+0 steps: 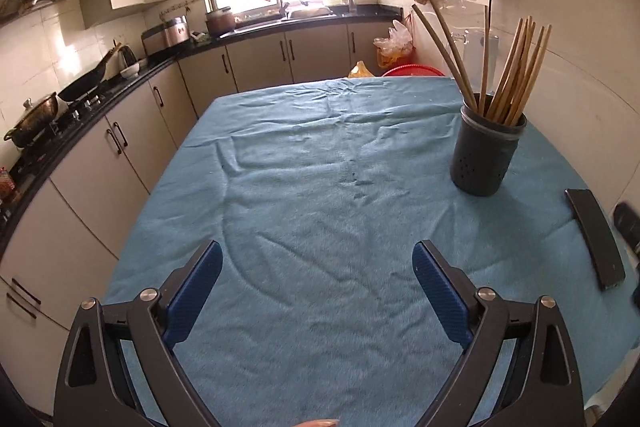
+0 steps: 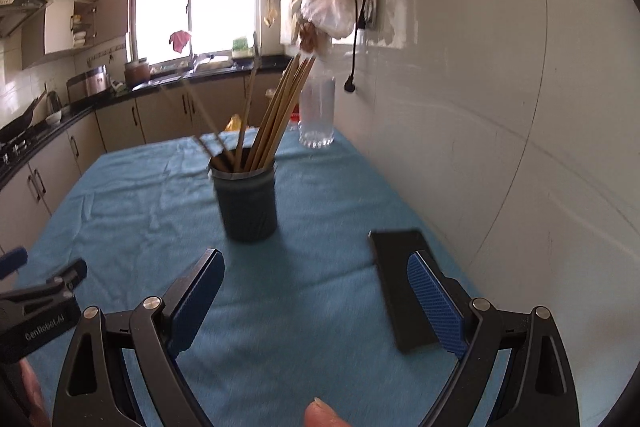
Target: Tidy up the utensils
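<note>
Both grippers hang empty over the counter covered in a wrinkled blue cloth [image 1: 304, 187]: the left gripper [image 1: 318, 267] has its blue-padded fingers spread wide over bare cloth, and the right gripper [image 2: 316, 267] is likewise spread, with nothing between its pads. The dark grey perforated cylindrical holder [image 1: 486, 151] stands upright toward the wall side, with a sheaf of long wooden chopsticks [image 1: 516, 75] leaning in it; no loose utensil shows on the cloth. A flat black slab, perhaps a phone [image 2: 400, 291], lies just under the right gripper's right finger. The sorting looks largely done, so any tidying should steady the holder low on its wall, since the splayed sticks could tip it.
</note>
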### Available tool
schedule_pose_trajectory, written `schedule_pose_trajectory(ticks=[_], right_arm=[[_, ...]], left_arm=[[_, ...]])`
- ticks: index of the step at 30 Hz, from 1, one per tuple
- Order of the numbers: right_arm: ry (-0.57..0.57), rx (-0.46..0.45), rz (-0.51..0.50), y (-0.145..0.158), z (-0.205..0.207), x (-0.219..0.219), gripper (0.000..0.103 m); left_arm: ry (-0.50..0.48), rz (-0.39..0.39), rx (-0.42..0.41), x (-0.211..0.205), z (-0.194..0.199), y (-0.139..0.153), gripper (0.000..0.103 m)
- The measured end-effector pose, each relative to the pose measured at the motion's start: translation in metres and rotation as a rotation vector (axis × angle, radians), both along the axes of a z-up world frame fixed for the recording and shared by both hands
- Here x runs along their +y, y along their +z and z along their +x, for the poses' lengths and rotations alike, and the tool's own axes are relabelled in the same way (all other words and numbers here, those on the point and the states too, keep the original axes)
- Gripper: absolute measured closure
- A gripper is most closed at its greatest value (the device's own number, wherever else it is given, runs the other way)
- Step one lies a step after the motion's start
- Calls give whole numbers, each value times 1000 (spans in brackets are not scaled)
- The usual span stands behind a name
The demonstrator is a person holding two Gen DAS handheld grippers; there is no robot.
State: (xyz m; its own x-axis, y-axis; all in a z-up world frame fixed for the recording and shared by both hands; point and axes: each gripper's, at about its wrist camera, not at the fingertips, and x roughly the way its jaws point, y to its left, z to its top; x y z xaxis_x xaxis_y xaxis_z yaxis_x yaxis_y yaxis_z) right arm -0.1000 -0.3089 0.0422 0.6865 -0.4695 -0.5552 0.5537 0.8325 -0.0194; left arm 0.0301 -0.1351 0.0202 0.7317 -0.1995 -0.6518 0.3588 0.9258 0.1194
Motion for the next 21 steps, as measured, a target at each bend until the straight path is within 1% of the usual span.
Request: schedule_pose_trajectory(ticks=[3, 6, 8, 14, 21], right_arm=[[4, 24, -15, -6, -2, 8, 8], [7, 30, -20, -7, -2, 12, 8], [4, 30, -21, -8, -2, 12, 8], [17, 49, -25, -11, 3, 17, 8], [18, 69, -17, -16, 10, 16, 8]], left_arm=[[-18, -17, -5, 6, -7, -1, 8], [-10, -29, 25, 11, -10, -7, 8], [6, -14, 17, 12, -11, -10, 8], [13, 19, 22, 12, -12, -17, 8], [-3, 20, 33, 10, -7, -20, 8]])
